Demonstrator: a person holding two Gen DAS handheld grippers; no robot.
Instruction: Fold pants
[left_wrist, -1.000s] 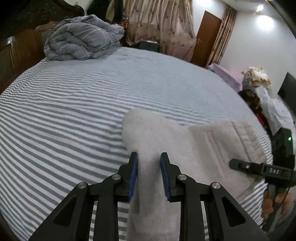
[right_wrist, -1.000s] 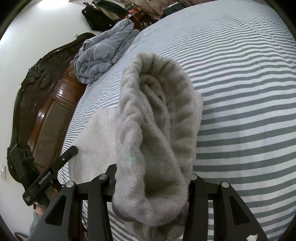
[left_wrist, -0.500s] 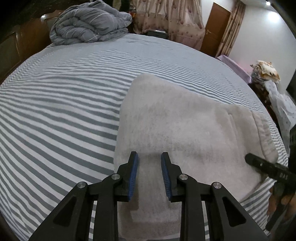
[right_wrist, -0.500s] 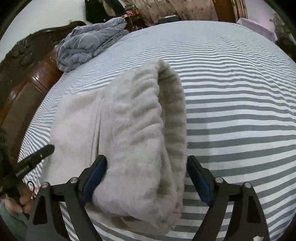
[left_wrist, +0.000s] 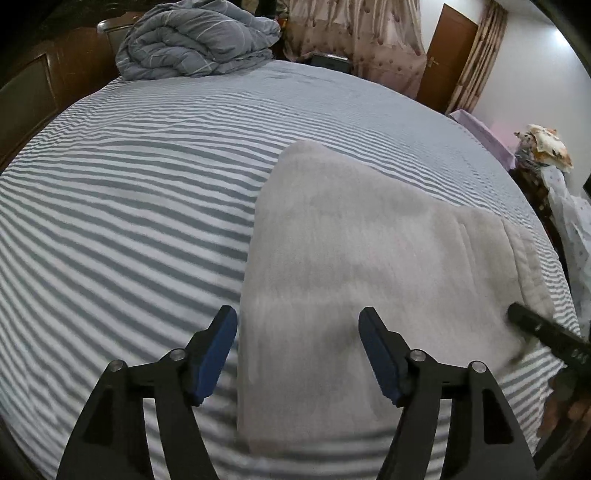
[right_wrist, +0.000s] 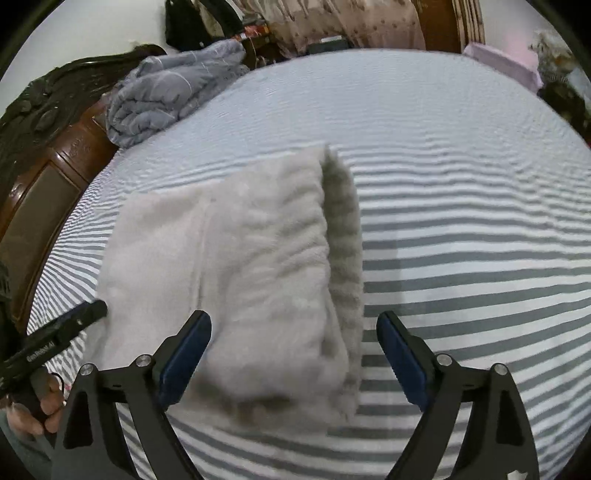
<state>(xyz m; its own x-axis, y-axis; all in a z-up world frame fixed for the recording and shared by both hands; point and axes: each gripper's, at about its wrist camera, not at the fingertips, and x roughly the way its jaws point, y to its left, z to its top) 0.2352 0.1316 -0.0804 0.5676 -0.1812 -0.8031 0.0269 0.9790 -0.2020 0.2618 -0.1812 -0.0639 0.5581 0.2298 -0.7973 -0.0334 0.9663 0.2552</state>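
- The pants (left_wrist: 369, 258), thick pale fleece, lie folded on the striped bed (left_wrist: 129, 221); they look soft, light and floppy.
- Best gripped at the ribbed waistband (right_wrist: 341, 236) or a folded corner.
- Left tongs (left_wrist: 297, 354) and right tongs (right_wrist: 293, 354) are opening wide astride the fabric, pressing on nothing.

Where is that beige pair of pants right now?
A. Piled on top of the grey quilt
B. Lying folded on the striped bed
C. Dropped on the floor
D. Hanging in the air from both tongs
B: the pants lie flat in a folded block on the striped bed, no pad touching them.
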